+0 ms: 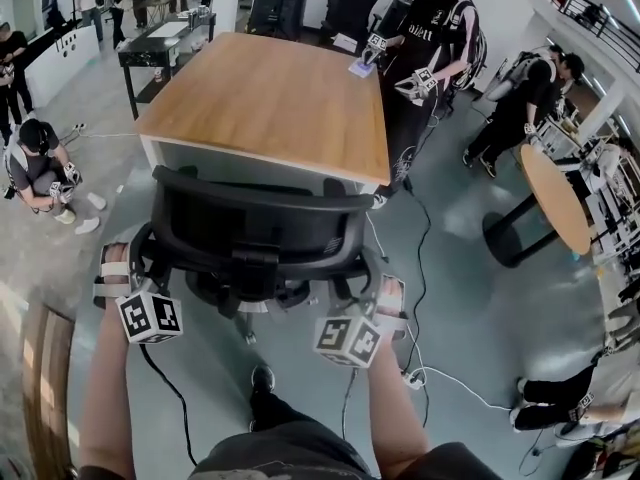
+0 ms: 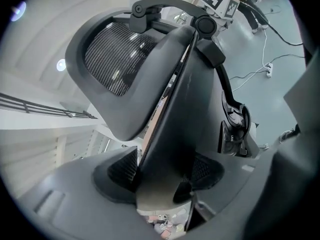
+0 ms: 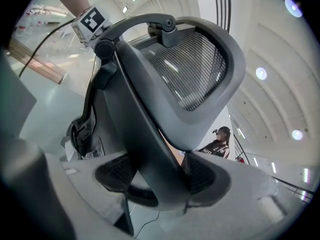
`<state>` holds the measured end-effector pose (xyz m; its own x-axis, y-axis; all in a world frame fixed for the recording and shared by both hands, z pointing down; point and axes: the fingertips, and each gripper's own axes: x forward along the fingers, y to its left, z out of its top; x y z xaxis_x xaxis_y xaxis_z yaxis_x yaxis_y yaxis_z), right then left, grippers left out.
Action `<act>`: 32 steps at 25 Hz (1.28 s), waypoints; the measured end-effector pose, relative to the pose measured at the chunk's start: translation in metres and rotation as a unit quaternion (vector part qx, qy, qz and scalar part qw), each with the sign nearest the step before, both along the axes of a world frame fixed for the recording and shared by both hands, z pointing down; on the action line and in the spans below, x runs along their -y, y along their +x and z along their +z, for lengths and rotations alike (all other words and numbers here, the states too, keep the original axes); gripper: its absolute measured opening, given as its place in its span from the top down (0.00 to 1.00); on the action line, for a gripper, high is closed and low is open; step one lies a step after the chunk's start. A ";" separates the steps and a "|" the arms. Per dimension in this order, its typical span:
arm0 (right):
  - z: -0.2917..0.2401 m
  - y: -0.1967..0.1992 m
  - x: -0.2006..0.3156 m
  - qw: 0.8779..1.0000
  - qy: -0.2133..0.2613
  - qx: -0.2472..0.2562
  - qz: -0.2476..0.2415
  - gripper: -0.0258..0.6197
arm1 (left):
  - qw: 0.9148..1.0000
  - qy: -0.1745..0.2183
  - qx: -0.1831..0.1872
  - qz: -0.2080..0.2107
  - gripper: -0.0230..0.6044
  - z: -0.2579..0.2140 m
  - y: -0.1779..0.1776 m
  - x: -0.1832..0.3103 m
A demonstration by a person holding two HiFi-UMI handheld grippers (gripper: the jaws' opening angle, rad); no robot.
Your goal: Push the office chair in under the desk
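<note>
A black mesh-back office chair stands at the near end of the wooden desk, its backrest facing me. My left gripper clamps the left edge of the backrest frame, and my right gripper clamps the right edge. In the left gripper view the dark frame edge runs between the two pads of the left gripper, which press on it. The right gripper view shows the same: the right gripper is shut on the frame below the mesh headrest. The chair's seat is mostly hidden behind its back.
A person stands at the desk's far right corner. Another person crouches on the floor at the left. A round wooden table stands at the right. Cables and a power strip lie on the floor right of the chair.
</note>
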<state>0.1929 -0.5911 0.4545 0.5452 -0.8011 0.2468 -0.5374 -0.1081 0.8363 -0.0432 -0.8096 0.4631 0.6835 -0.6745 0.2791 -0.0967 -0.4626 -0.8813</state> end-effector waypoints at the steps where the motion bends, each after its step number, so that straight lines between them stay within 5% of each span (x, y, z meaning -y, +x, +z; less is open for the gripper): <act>1: 0.000 0.001 0.006 1.000 0.000 -0.002 0.002 0.52 | 1.000 -0.001 0.000 0.000 0.49 0.001 0.002 0.007; 32: -0.011 0.104 0.185 0.998 -0.005 -0.001 0.055 0.52 | 0.998 0.009 0.000 0.068 0.49 -0.014 0.122 0.201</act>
<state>0.2972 -0.7765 0.4431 0.6312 -0.7335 0.2523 -0.5203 -0.1591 0.8391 0.0784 -1.0105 0.4495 0.7688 -0.5803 0.2686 -0.0336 -0.4562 -0.8893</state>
